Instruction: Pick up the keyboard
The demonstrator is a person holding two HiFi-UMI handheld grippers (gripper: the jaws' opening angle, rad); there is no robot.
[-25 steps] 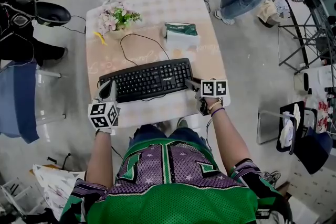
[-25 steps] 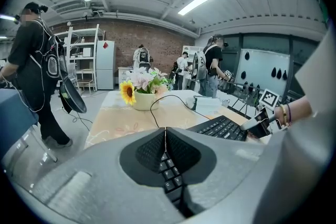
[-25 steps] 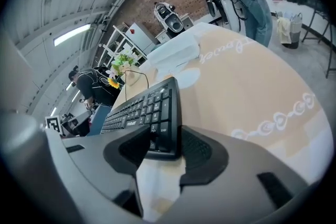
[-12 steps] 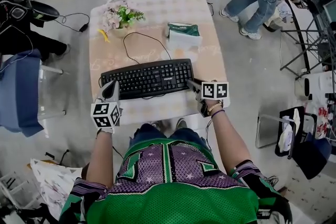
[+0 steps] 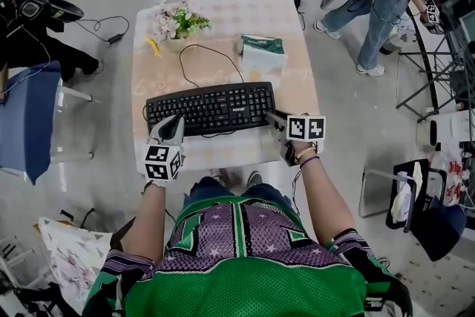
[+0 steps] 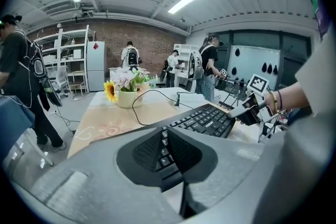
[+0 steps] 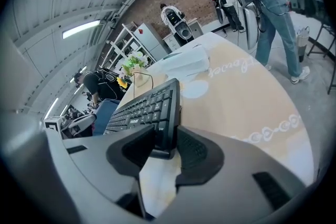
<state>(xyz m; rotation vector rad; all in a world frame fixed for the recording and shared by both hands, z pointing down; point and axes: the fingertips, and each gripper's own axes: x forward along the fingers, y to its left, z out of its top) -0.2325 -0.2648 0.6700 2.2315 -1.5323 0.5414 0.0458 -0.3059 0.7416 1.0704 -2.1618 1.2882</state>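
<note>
Fingers (image 7: pixel 193 150) of my right gripper (image 5: pixel 274 118) have just been closing and now pinch the right end of the keyboard (image 5: pixel 211 108), one pad on the key face and the other on the underside; the board lies across the near half of the surface (image 5: pixel 297 85), long side towards me. I judge it a light, stiff plastic slab, but long, so held by one end alone it should want to droop and twist in the pads. Its casing looks smooth and probably slippery, and the keys give under pressure, so I would rather bite on the solid frame at the edge than on a key row. My left gripper (image 5: pixel 169 131) sits at the near left corner with its fingers (image 6: pixel 147 152) clenched on nothing, the keys showing only beyond the slit between them; to my mind they need to release and take that left end so the load is shared and the board stays level. Its cable (image 5: pixel 194 56) loops away over the surface and passes close to the flowers (image 5: pixel 174 22); I cannot see where it ends, so I would expect some drag and lift slowly, lest it tug the pot. A green and white tissue pack (image 5: pixel 261 52) lies behind the keyboard, well apart from it and out of the way.
</note>
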